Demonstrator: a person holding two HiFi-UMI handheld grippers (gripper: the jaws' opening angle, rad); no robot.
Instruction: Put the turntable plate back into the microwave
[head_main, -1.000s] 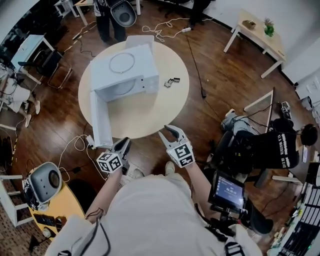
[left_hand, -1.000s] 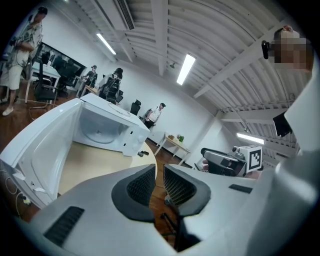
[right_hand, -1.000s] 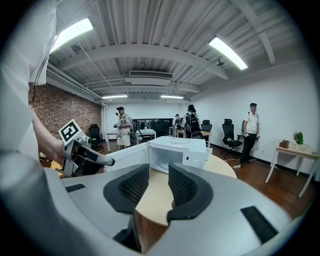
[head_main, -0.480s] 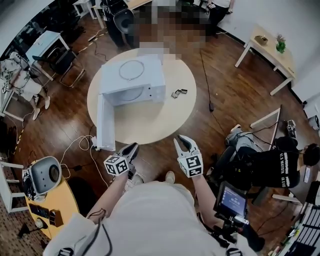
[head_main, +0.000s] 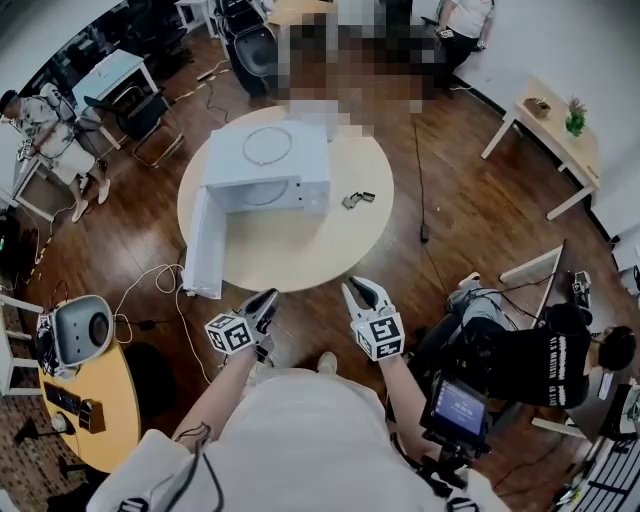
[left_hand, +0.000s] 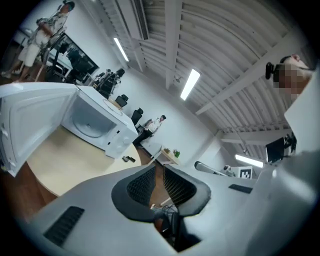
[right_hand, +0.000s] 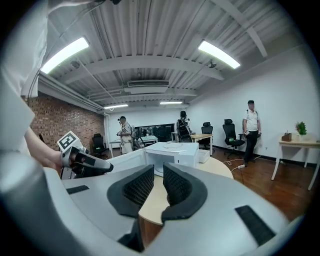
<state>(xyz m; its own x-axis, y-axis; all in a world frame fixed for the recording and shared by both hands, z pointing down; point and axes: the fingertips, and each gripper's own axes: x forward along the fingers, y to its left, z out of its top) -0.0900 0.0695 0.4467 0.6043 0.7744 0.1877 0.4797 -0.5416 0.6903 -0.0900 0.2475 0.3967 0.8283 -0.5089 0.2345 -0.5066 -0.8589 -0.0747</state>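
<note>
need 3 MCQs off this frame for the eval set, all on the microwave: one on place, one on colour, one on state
1. Where does the microwave stand?
A. on the floor
B. on the round table
C. on a chair

2. What colour is the microwave?
A. black
B. red
C. white

3. How is the microwave's door?
A. swung open
B. shut
C. taken off and lying on the floor

Answers:
1 B: the head view shows it resting on the round tabletop.
2 C: its casing is white in all three views.
3 A: the door stands swung out from the front, and the cavity is open to view.
</note>
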